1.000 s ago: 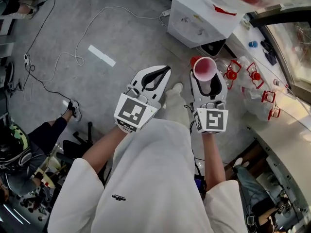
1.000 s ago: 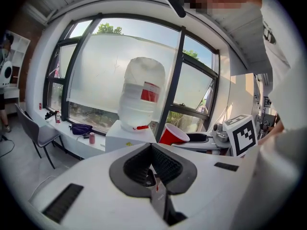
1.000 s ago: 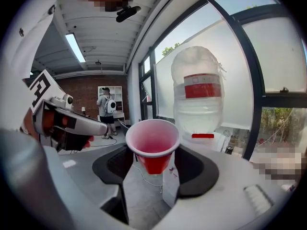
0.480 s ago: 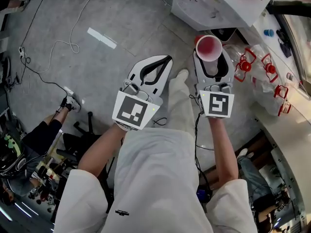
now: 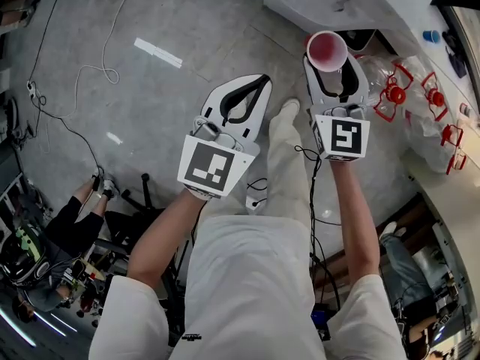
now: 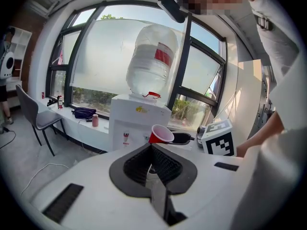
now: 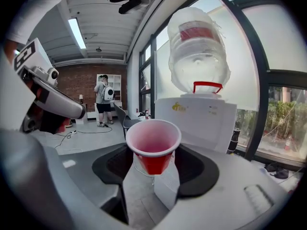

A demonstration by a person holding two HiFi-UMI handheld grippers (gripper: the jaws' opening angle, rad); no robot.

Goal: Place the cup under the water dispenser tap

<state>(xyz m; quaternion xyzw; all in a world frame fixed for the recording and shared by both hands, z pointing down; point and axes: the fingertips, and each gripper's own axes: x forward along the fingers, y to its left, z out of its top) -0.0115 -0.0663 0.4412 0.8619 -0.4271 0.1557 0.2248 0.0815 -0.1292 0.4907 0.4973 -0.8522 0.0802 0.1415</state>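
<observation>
Both tools have moved forward, nearer the water dispenser [image 7: 197, 120]. The right tool [image 5: 334, 77] grips the red cup [image 5: 327, 49] upright, short of the tap [image 6: 125, 137]. The left tool [image 5: 240, 105] is closed and empty. Placing the cup remains.

No legible text, water dispenser [image 7: 201, 121] logo [image 7: 178, 107] too small to read

The cup [image 7: 153, 147] is red plastic with a white rim and a pale pink inside, empty and upright, clamped low on its body between the jaws of the right claw [image 7: 154, 166]. It hangs above the floor [image 5: 187, 21], close in front of the white water dispenser [image 7: 201, 116].
</observation>
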